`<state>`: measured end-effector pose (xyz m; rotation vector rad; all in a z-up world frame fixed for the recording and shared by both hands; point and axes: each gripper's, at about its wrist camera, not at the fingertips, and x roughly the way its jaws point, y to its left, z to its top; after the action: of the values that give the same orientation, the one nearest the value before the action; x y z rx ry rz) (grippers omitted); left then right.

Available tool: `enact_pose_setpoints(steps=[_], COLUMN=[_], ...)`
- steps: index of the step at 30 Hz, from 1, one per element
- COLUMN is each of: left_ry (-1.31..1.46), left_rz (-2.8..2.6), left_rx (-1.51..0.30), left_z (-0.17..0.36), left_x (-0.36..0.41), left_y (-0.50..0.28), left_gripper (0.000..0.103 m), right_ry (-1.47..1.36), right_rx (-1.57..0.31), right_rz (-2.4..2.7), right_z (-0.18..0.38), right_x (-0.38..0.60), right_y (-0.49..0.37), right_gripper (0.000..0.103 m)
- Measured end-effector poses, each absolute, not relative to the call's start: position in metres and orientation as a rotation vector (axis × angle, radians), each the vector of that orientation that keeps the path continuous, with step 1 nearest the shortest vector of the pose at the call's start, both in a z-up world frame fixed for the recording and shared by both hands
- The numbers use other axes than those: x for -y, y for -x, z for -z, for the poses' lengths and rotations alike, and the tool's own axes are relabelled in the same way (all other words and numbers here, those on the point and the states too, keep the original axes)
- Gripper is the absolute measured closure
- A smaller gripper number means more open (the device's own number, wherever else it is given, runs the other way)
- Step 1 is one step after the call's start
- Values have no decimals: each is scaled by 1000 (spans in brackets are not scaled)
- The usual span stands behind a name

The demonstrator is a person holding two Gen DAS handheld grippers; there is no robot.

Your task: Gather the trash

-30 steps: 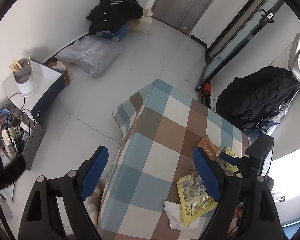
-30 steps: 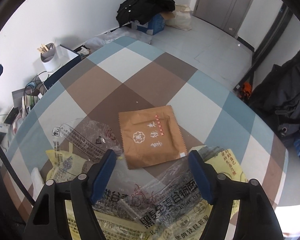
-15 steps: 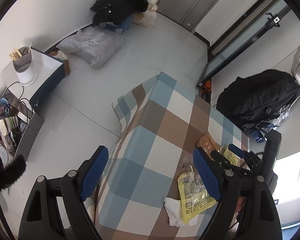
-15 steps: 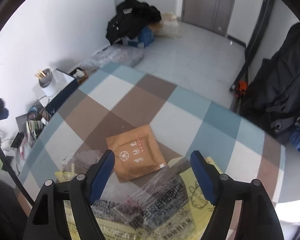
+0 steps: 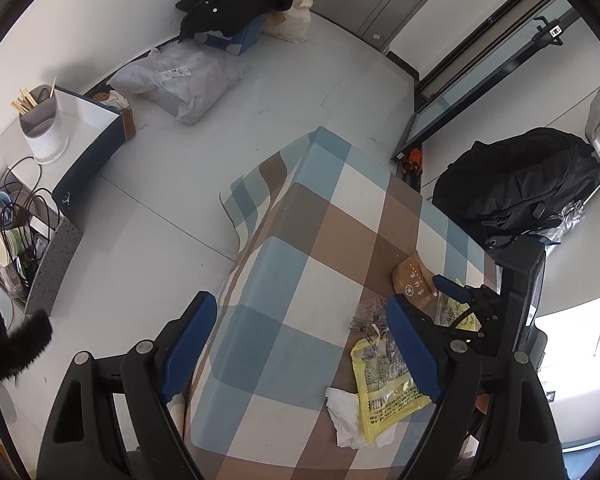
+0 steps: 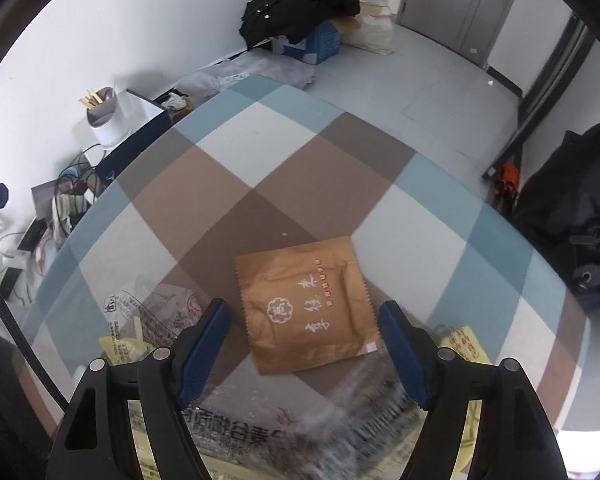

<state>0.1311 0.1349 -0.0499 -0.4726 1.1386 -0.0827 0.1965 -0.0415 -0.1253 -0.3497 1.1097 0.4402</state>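
My right gripper (image 6: 304, 356) hangs over the checked tablecloth (image 6: 260, 152) with its jaws wide and nothing pressed between the pads. The brown sachet (image 6: 306, 306) lies flat just ahead of the jaws, its near edge reaching into the gap. Under and behind the jaws lies a clear and yellow printed wrapper (image 6: 284, 432), blurred at the near edge. Another clear wrapper (image 6: 156, 312) sits outside the left finger.

My left gripper (image 5: 300, 354) is also wide and empty, high over the table's edge. Beside its right finger lie a yellow wrapper (image 5: 384, 396) and a crumpled white tissue (image 5: 346, 412).

Far ahead of the left finger, a white holder (image 5: 40, 128) stands on a box with wooden sticks (image 5: 22, 98) upright in it.
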Motion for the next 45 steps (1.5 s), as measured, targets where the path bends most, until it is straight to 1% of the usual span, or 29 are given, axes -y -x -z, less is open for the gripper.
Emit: enact_pose_setpoints(steps=[2,4,6,7,9,11,15,20,22,23,24,26,28,31,32,33,34,35,36,41,43,45], left_ry=[476,475,472,472,480,492,492,478,474,471,467,467,476,475,474,469,463,459,454,451,449,448], left_rz=[90,88,83,79,78,77,71,57,56,54,52,53,59,61,62,61,60,63,62,49,46,44], left_rx=[-1148,-1150,-1148,-1147,-1146,-1145,-1132,-1121,-1121,-1120,-1120,-1126,-1129,-1129,-1127,-1129,-1133,-1134,-1136,-1136,-1138,-1143], left_z=[51,51,51,51,51,50,47,46,46,46,46,47,47,47,47,47,47,47,48,49,50,51], left_x=[-134,-133,-133,-133,-135,-136,-136,-134,-133,-133,-132,-131,-131,-128,-126,-125,-123,-122,-121,-121,-121,-121], left_y=[-131,-130,-129,-129,-128,-127,-123,-121,-120,-119,-118,-118,-117,-114,-113,-113,-113,-113,-114,-116,-118,-120], left_gripper=[19,19,19,19,19,19,19,19,19,19,19,19,19,19,19,19,19,19,19,19,19,19], right_ry=[331,334,337,339,340,348,334,223,186,169,158,151,163,163,156,140,121,122,137,254,247,239], right_rx=[-1118,-1113,-1105,-1105,-1098,-1088,-1086,-1099,-1088,-1089,-1087,-1101,-1111,-1074,-1052,-1045,-1042,-1040,-1040,-1093,-1091,-1093], right_rz=[-442,-445,-452,-454,-454,-460,-464,-467,-481,-489,-490,-491,-487,-481,-467,-462,-451,-430,-409,-349,-342,-337], right_z=[126,127,126,126,125,124,123,118,113,111,109,111,113,106,103,102,102,103,106,126,127,126], right_x=[43,41,40,39,40,41,43,53,56,57,59,62,63,67,70,73,75,77,76,67,68,70], right_y=[-198,-197,-194,-193,-190,-188,-185,-187,-184,-183,-182,-178,-176,-171,-171,-171,-173,-175,-177,-190,-193,-195], right_gripper=[27,30,40,42,52,56,61,67,76,88,90,88,88,88,85,74,66,47,37,37,35,35])
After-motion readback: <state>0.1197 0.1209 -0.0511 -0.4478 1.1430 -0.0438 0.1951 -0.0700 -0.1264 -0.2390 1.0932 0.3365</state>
